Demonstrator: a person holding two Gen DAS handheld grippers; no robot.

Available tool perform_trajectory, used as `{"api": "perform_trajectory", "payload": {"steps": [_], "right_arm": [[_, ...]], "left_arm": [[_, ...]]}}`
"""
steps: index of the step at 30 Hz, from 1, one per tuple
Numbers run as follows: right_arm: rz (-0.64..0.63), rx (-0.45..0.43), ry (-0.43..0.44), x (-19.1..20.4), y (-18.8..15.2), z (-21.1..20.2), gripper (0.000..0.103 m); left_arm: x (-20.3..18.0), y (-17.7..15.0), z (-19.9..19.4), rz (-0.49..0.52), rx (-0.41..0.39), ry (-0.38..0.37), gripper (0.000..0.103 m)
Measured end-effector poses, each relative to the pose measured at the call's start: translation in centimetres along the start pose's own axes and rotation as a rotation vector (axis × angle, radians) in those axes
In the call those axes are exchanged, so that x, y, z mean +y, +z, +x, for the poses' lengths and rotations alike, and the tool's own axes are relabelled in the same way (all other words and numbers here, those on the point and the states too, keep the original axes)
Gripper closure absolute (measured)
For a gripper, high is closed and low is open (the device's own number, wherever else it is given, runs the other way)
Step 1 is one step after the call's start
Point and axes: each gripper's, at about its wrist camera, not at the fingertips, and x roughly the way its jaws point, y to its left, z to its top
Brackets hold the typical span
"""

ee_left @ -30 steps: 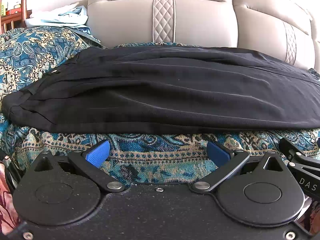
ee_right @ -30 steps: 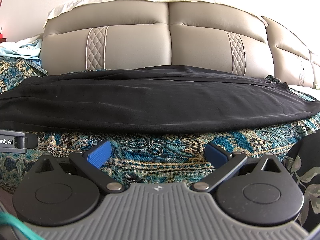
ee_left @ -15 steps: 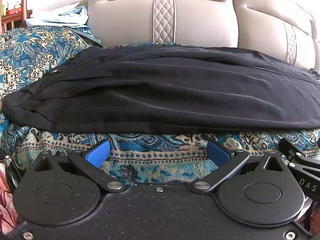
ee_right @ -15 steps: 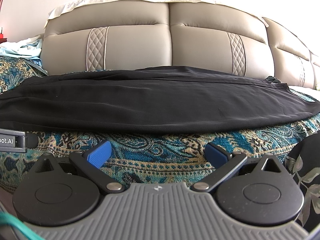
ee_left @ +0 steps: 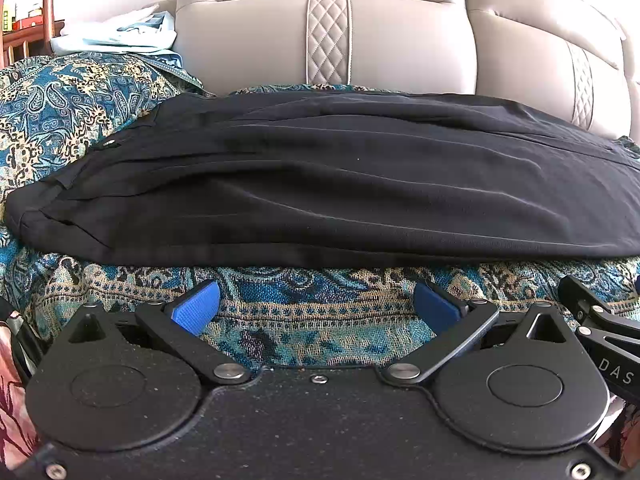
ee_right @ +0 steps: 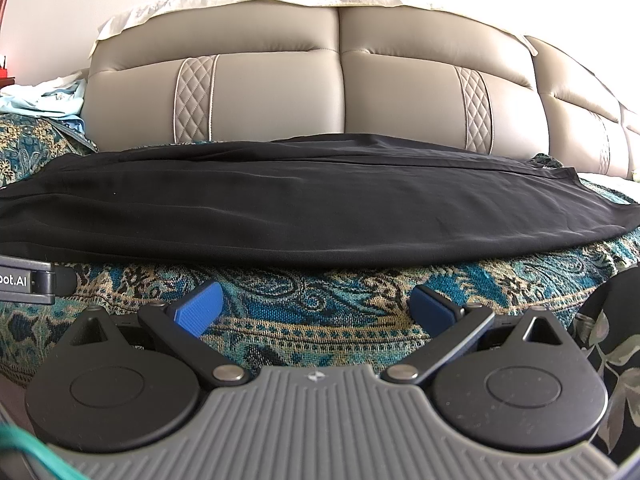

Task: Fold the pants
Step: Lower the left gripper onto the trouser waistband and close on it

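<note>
Pants (ee_left: pixel 340 184), black and laid lengthwise across a blue paisley bedspread (ee_left: pixel 312 304), fill the middle of the left wrist view, with a grey padded headboard (ee_left: pixel 280 40) behind them. This view alone shows the bunched, pleated end of the pants at the left, a small button near their upper left edge, and pale blue cloth (ee_left: pixel 120 36) heaped beside the headboard. The left gripper (ee_left: pixel 316 306) has its blue fingers (ee_left: pixel 196 306) spread wide with only bedspread between them; it holds nothing and touches no part of the pants, whose near edge lies just beyond the fingertips. At the right border part of the other tool shows. In the right wrist view the pants (ee_right: pixel 304 204) stretch smoothly across the frame, and here their far right end shows, tapering to a flat hem edge near the bedspread (ee_right: pixel 320 300). More of the headboard (ee_right: pixel 340 92) is seen, with a white cloth draped along its top. The right gripper (ee_right: pixel 316 306) is likewise wide open and empty, its fingers (ee_right: pixel 200 308) over the patterned cover, short of the near edge of the pants. A dark leaf-print fabric (ee_right: pixel 616 344) sits at the right edge.
</note>
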Motion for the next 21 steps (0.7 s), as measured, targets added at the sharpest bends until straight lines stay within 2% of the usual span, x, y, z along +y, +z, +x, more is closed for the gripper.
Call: {"api": "perform_trajectory", "payload": {"steps": [10, 14, 17, 21], "right_arm": [[0.000, -0.001, 0.000, -0.1, -0.1, -0.2, 0.000], [0.033, 0.005, -0.022, -0.4, 0.3, -0.5, 0.000], [0.077, -0.008, -0.033, -1.3, 1.1, -1.2, 0.000], [0.118, -0.045, -0.020, -3.0, 3.2, -1.4, 0.000]], "left_arm": [[-0.1, 0.1, 0.0, 0.002, 0.006, 0.005, 0.000], [-0.2, 0.8, 0.1, -0.056, 0.075, 0.044, 0.000], [-0.1, 1.6, -0.3, -0.037, 0.115, -0.010, 0.000], [0.5, 3.4, -1.8, 0.019, 0.072, -0.043, 0.000]]}}
